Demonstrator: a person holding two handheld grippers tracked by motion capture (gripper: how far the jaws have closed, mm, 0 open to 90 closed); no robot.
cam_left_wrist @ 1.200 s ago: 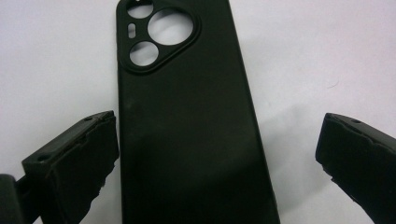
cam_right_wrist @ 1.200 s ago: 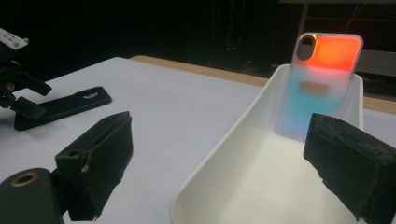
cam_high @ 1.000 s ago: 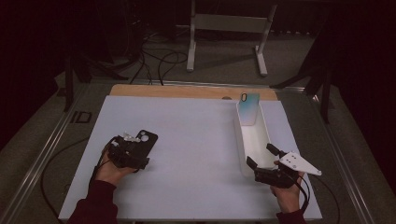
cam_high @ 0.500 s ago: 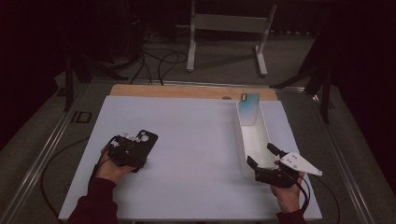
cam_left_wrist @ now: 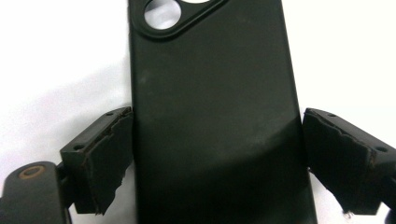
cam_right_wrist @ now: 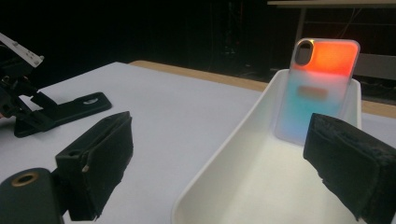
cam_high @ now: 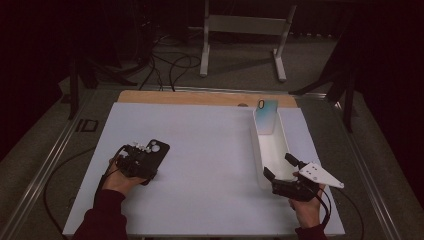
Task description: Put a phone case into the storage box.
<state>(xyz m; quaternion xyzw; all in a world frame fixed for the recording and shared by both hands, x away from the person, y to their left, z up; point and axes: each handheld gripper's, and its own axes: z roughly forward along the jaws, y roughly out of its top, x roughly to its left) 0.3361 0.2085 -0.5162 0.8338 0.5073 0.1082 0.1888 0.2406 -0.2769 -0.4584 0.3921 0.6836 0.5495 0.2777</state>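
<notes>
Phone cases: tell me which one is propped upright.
The iridescent orange-to-blue phone case, leaning against the far end wall of the long white tray. The matte black phone case lies flat on the table between the left gripper jaws.

black phone case [cam_left_wrist: 215, 116]: no lettering or brand legible
iridescent phone case [cam_right_wrist: 317, 88]: a blurred dark patch – unreadable
white tray [cam_right_wrist: 219, 154]: plain – no marks readable
</notes>
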